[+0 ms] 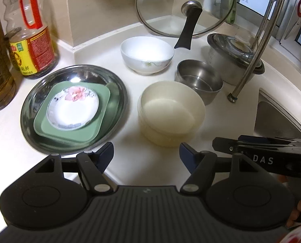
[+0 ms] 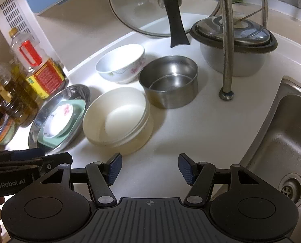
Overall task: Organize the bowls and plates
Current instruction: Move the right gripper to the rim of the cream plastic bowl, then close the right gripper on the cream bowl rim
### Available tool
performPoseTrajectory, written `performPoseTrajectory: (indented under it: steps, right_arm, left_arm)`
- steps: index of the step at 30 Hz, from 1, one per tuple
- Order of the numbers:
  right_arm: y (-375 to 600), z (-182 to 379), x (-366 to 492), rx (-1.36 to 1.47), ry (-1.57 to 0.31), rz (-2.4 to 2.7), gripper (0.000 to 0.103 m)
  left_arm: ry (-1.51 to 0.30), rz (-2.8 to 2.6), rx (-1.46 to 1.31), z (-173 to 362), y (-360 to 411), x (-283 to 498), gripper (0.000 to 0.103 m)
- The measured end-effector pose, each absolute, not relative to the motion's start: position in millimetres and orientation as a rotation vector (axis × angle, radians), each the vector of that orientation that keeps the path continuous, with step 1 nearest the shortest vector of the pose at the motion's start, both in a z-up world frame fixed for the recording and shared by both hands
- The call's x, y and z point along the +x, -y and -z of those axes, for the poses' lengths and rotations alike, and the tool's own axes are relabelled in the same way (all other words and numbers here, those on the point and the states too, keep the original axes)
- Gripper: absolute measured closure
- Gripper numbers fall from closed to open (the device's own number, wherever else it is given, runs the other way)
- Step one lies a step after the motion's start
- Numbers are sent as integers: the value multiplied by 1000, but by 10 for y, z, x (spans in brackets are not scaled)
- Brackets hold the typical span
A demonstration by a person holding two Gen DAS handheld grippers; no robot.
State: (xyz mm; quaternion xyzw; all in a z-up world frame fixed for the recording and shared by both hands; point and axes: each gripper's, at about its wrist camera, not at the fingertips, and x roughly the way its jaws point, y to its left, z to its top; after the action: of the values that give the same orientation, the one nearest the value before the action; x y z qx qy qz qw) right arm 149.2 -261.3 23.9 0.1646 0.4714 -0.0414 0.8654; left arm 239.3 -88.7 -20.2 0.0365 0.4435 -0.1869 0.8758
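your left gripper (image 1: 146, 158) and right gripper (image 2: 149, 168) both hover released and empty, tilted down over bare counter (image 1: 150, 162) just short of the dishes. nearest you, the plates look sorted: flowered saucer (image 1: 73, 109) on green plate (image 1: 49, 127) in the steel plate (image 1: 118, 85), cream bowls (image 2: 114, 117) nested beside it. beyond, the steel bowl (image 2: 170, 81) and white bowl (image 2: 120, 62) stand loose, likely yet to stack.
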Motion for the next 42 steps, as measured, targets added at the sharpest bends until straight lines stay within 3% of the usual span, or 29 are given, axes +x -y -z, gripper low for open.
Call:
performPoseTrajectory:
  steps: [14,18,28,37,42]
  right_arm:
    - [2643,-236,1729,357,-943,158,41]
    - [2660,-217,1797,363,-933,162,42]
    - [2663,-124,1974,365,-944,145,43]
    - [2631,-16,2109,358,-969,120,66]
    - [2628,2,2143,362,-967,118,70]
  left_arm:
    - [-914,478,40,218,921,2784,43]
    - [-925,492,32,270,988,2895,52]
    - [-964,492,31,401,1072,3094,56]
    - [-986,482,60,466,1140,3187,63]
    - [-994,473,68,493,1157,3227,65]
